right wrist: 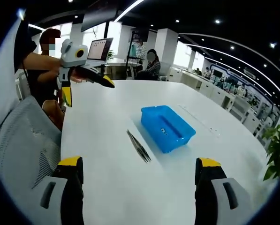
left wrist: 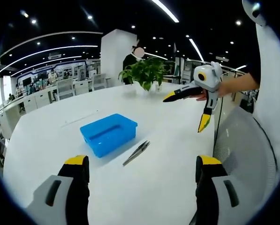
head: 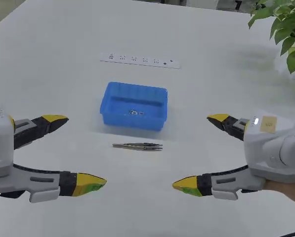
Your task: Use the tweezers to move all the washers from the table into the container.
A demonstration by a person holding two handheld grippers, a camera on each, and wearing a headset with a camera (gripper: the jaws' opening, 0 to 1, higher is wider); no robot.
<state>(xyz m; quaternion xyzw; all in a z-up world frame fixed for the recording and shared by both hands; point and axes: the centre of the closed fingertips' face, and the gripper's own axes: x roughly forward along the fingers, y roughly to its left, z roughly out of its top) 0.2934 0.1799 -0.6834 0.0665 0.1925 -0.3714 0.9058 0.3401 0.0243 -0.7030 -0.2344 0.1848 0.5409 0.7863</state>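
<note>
- Tweezers point(head: 137, 145): lie flat on the white table point(head: 53, 74), just in front of the container and apart from it. They sit between the two tongs, and neither touches them.
- Washers point(head: 134, 113): small metallic pieces on the container's floor, plain in the head view. The count cannot be told. The right gripper view gives them as a faint speck.
- Container point(head: 132, 121): a blue, rectangular, open-topped tray, upright near the middle of the table.
- Left tongs point(head: 82, 150): jaws spread wide and holding nothing, left of the tweezers and well apart from them.
- Right tongs point(head: 194, 151): jaws spread wide and holding nothing, right of the tweezers and well apart from them.
- Views: each gripper view shows the other tongs raised above the table, open, with the person's arm behind. Each also shows a mesh chair back point(left wrist: 238, 145) beside the near table edge.
- Power strip point(head: 140, 60): white, flat on the table beyond the container, well apart from it.
- Plant point(head: 283, 29): green leaves at the far right of the table.
- Room: open table surface lies on every side of the tweezers and container.
</note>
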